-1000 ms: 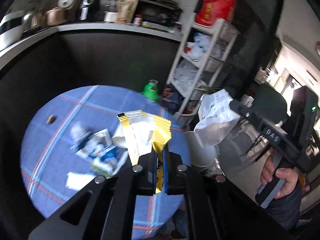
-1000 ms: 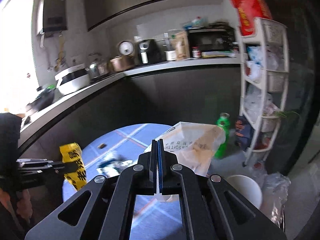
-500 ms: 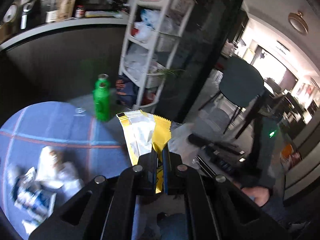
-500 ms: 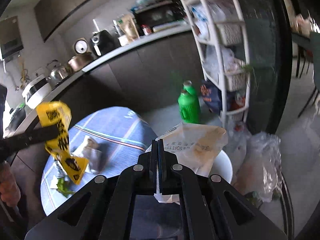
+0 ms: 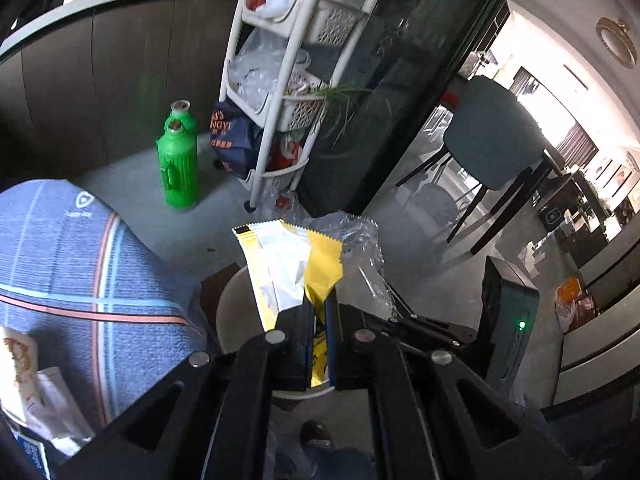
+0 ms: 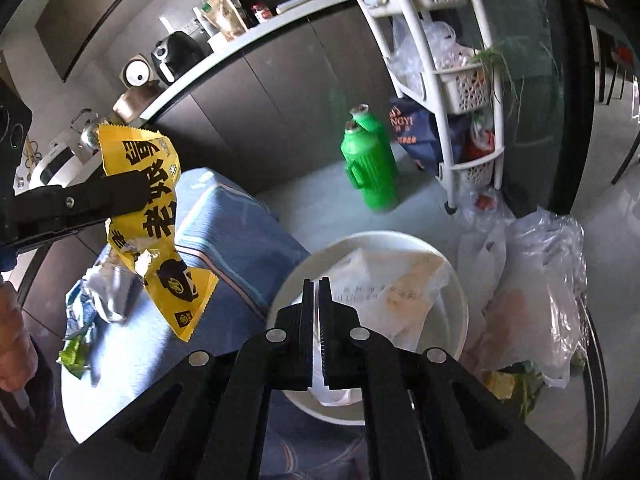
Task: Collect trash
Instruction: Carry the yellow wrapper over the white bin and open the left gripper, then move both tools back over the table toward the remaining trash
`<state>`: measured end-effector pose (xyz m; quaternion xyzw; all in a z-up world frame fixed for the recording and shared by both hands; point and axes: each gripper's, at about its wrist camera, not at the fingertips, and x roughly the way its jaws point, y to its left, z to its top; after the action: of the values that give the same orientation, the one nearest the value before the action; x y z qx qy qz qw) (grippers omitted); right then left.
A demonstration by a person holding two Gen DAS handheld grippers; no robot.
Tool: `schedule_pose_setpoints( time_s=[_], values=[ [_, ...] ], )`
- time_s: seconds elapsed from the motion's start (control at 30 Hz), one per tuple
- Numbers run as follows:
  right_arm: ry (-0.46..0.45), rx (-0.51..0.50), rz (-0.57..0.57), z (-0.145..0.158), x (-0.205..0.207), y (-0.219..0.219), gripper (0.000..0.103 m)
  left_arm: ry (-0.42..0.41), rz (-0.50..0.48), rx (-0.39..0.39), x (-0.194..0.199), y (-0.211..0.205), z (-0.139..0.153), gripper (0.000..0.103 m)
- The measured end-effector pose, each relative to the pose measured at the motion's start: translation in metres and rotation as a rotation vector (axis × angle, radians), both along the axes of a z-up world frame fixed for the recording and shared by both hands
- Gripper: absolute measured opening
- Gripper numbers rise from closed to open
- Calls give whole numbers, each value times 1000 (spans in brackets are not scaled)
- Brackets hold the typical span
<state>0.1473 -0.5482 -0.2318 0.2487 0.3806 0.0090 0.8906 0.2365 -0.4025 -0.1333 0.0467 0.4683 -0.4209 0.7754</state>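
The yellow wrapper (image 5: 296,268) stands with its long axis running up and away from the left gripper (image 5: 318,320), crimped end farthest from the jaws, torn end trailing below them; the jaws are pinched tight on its middle. It hangs beside the round table's edge (image 5: 132,280), at the near rim of the white bin (image 6: 460,292) on the floor. The right gripper (image 6: 319,332) is over that bin, and its jaws have just been opening to a narrow slit, with a corner of the clear plastic bag (image 6: 392,296) between them; the rest of the bag sags into the bin.

A second ago both wrappers were up over the blue checked tablecloth (image 5: 60,264); now both are lowered off its edge toward the bin.

Behind the bin stand two green bottles (image 6: 370,164) and a white wire rack (image 6: 472,92) stuffed with bags. A full plastic sack (image 6: 536,296) leans against the bin's far side. More wrappers (image 6: 100,292) lie on the tablecloth.
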Motion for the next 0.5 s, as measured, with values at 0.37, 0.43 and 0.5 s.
schedule_pose_setpoints(
  time_s=[0.37,0.43,0.5],
  values=[
    [51,-58,-47,-22,-18,-8,26,23,-18,90,6,-26,-44,17],
    [60,-81,-43,-23,-20,-6,29,14,-15,102,7,-29,-50,33],
    [69,-103,-37,-25,-21,-2,31,0,0,107,7,-29,-53,49]
  ],
)
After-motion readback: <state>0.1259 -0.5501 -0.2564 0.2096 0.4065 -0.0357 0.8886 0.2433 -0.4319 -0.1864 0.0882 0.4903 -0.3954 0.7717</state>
